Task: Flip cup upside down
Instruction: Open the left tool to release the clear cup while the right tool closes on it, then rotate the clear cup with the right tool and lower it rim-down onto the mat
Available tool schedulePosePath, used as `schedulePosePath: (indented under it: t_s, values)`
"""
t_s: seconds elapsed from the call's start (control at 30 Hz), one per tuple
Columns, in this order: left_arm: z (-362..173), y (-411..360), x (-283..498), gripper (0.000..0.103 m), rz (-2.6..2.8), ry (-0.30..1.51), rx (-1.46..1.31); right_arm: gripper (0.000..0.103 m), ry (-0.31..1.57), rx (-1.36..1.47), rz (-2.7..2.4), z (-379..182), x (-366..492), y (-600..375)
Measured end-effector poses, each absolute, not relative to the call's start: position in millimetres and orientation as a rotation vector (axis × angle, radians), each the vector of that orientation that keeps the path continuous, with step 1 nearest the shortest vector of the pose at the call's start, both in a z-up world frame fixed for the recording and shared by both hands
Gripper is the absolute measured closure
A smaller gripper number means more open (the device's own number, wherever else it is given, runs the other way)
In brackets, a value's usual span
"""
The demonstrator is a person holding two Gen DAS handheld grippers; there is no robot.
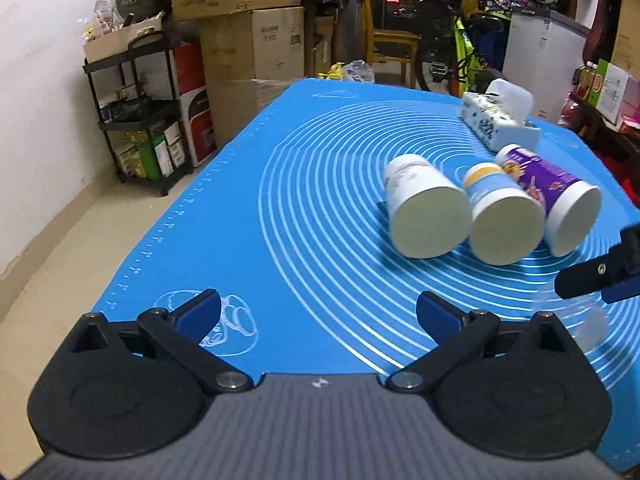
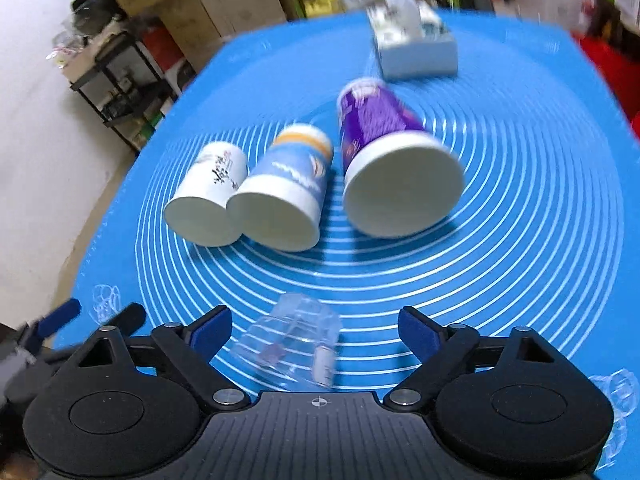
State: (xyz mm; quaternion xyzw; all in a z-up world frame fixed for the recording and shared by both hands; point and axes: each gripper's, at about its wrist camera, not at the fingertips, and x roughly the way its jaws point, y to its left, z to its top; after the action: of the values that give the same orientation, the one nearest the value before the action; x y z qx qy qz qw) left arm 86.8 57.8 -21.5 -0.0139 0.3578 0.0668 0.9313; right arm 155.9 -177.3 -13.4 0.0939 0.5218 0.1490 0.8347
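Note:
A clear plastic cup (image 2: 294, 344) sits upside down on the blue mat (image 2: 520, 220), between my right gripper's fingers but untouched. My right gripper (image 2: 316, 330) is open and empty. The cup shows faintly in the left wrist view (image 1: 576, 316), below the right gripper's finger (image 1: 588, 276). Three paper cups stand upside down in a row: white (image 2: 208, 200), blue (image 2: 284, 196) and purple (image 2: 384, 168); they also show in the left wrist view, white (image 1: 420, 208), blue (image 1: 500, 216), purple (image 1: 556, 200). My left gripper (image 1: 318, 312) is open and empty over the mat's near left part.
A tissue box (image 2: 412, 36) lies at the far side of the mat, also in the left wrist view (image 1: 500, 120). Beyond the table stand a black shelf cart (image 1: 140, 112), stacked cardboard boxes (image 1: 248, 20) and a bicycle (image 1: 460, 52).

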Motion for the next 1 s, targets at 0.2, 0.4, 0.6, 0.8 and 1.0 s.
schedulePosePath:
  t_s: [0.2,0.4,0.6,0.8,1.0]
  values:
    - [-23.1,58.4,84.5,0.001,0.101,0.727,-0.026,0.018,1.233,0.276,0.305,-28.6,176.8,-171.1]
    - [-24.6,57.5,81.6,0.001,0.085,0.725,-0.016,0.040,1.317,0.336,0.327,-39.1,181.4,-169.3]
    - [-25.0,58.1,81.2,0.001,0.079,0.729,-0.029,0.041,1.303,0.335,0.333,-35.8,178.7,-171.4]
    - [-24.2,55.1,80.1,0.001,0.067,0.717,-0.034,0.042,1.097,0.220,0.308,-16.7,154.2,-170.0]
    - [-24.3,49.6,78.2,0.001,0.058,0.700,-0.034,0.042,0.646,-0.112,0.170,-15.8,107.3,-160.1]
